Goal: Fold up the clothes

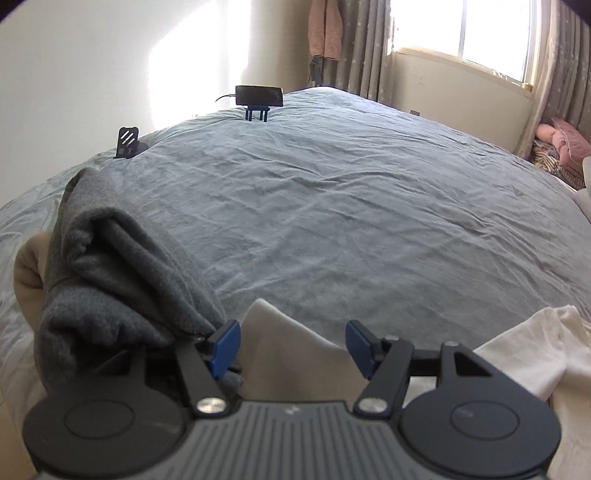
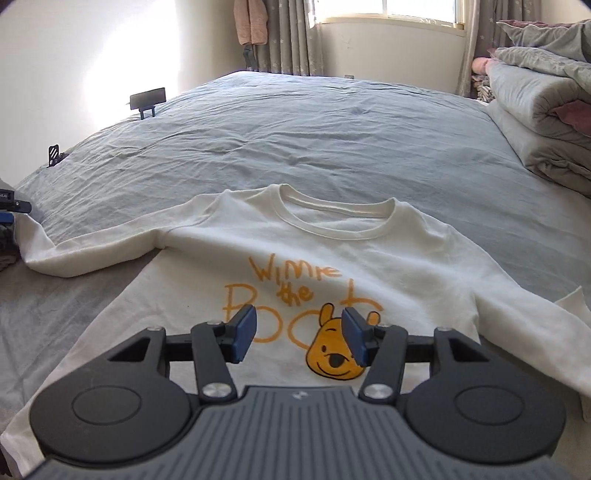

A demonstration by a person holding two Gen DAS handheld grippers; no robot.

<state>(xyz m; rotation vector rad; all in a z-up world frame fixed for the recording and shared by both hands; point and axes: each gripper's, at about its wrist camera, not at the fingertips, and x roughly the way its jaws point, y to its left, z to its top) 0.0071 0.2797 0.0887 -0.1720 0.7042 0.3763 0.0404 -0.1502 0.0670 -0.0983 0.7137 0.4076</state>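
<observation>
Left tongs (image 1: 291, 345): apart, nothing clamped, beside grey garment (image 1: 110, 273) | Right tongs (image 2: 299, 338): apart, above white sweatshirt (image 2: 332, 243) | Sweatshirt: flat, front up, on bed (image 2: 295, 140)

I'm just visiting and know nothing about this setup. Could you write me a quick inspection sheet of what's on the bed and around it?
Surface: bed sheet, blue-grey, wrinkled.
Job's things: white sweatshirt lying flat, print up, sleeves spread; grey garment bunched in a pile at the left.
Clutter: phone on stand; small black stand; folded quilts.
Grippers: left gripper open over a white sleeve end; right gripper open above the print, holding nothing.
Cables: one lead at the phone.
Surroundings: window, curtains, pink garment hanging.
</observation>
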